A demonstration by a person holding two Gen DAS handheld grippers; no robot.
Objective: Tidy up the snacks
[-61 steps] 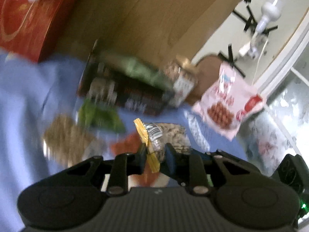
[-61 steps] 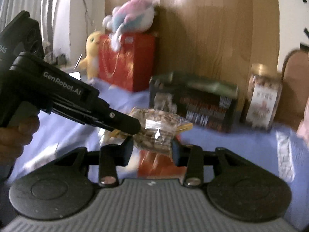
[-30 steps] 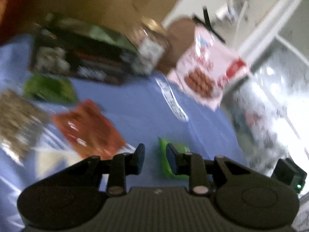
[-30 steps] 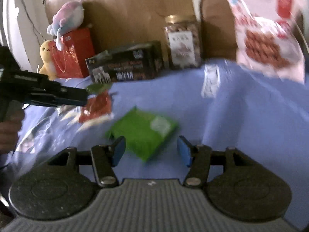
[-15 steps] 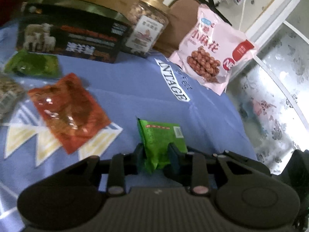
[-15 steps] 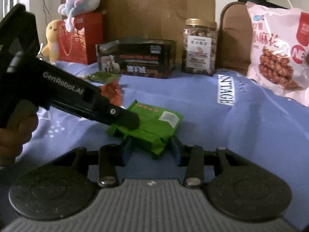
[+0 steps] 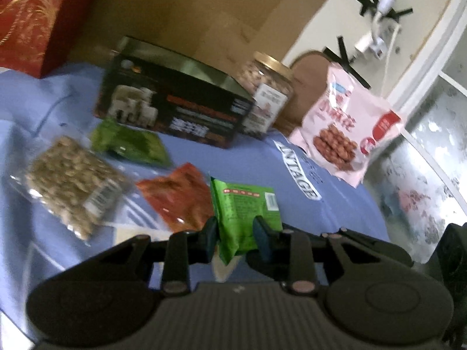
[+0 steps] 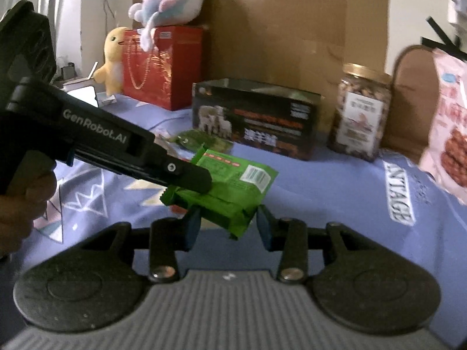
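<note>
A bright green snack packet [image 8: 233, 186] hangs above the blue cloth [image 8: 321, 192], held from two sides. My right gripper [image 8: 227, 224] is shut on its near lower edge. My left gripper [image 8: 195, 179] reaches in from the left and clamps the packet's left end; a hand [image 8: 23, 204] holds its grip. In the left wrist view the same green packet [image 7: 245, 213] stands upright between the pads of the left gripper [image 7: 235, 234]. Behind it on the cloth lie a red packet [image 7: 178, 198], a clear bag of seeds [image 7: 70, 186] and a dark green packet [image 7: 131, 143].
A black box [image 8: 254, 122], a nut jar [image 8: 362, 110] and a pink bag of twists [image 8: 449, 134] line the back against brown cardboard. A red gift box [image 8: 163, 67] with plush toys [image 8: 166, 3] stands back left. A patterned pane [image 7: 423, 204] borders the right.
The seed bag held two seconds ago now lies on the cloth. Both grippers closed on the green packet, lifted it off the cloth and carried it left toward the other small packets.
</note>
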